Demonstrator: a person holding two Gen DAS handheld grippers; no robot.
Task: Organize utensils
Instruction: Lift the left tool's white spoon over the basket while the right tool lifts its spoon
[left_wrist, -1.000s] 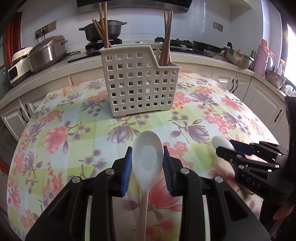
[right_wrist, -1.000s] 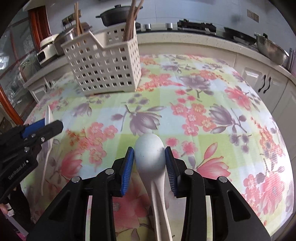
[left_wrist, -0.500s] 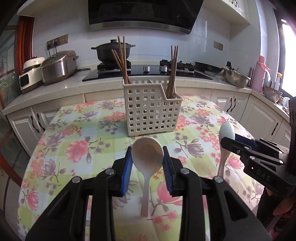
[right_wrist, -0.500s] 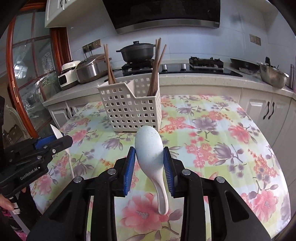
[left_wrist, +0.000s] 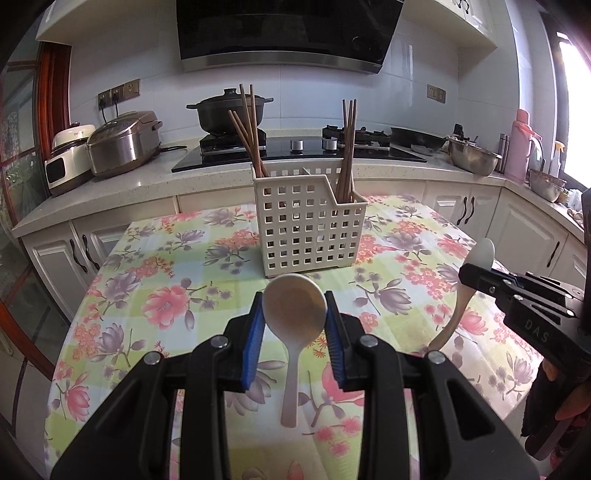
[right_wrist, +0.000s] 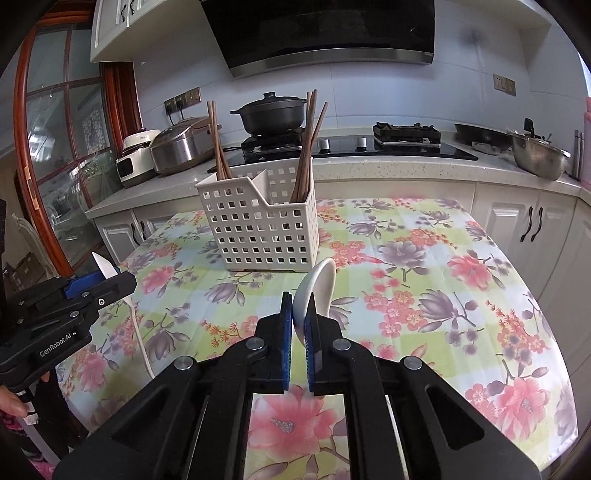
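On the flowered tablecloth (left_wrist: 155, 280), near the far edge of the table: a white perforated utensil basket (left_wrist: 306, 229), upright, divided inside into compartments. In its back left compartment, several brown chopsticks (left_wrist: 247, 129), leaning; in its back right compartment, another bunch of chopsticks (left_wrist: 348, 144), standing nearly upright. Front part of the basket, as far as visible from the right wrist view (right_wrist: 258, 225): no content to be seen; bottom hidden by the wall.

Left gripper (left_wrist: 294, 325): clamped on a white spoon (left_wrist: 293, 314), both blue pads pressing the sides of the bowl, bowl facing up, handle hanging down toward the tablecloth. Spoon above the table, in front of the basket and apart from it.

Right gripper (right_wrist: 300, 332): jaws almost together, squeezing a second white spoon (right_wrist: 314, 291) turned on its edge, thin bowl between the blue pads, bowl tip sticking up and forward. Same spoon also seen from the left wrist view (left_wrist: 476, 266), handle pointing down. Also above the table, apart from the basket.

Behind the table, on the stove: a black pot (left_wrist: 231, 110). On the counter at left: a steel rice cooker (left_wrist: 123, 142).
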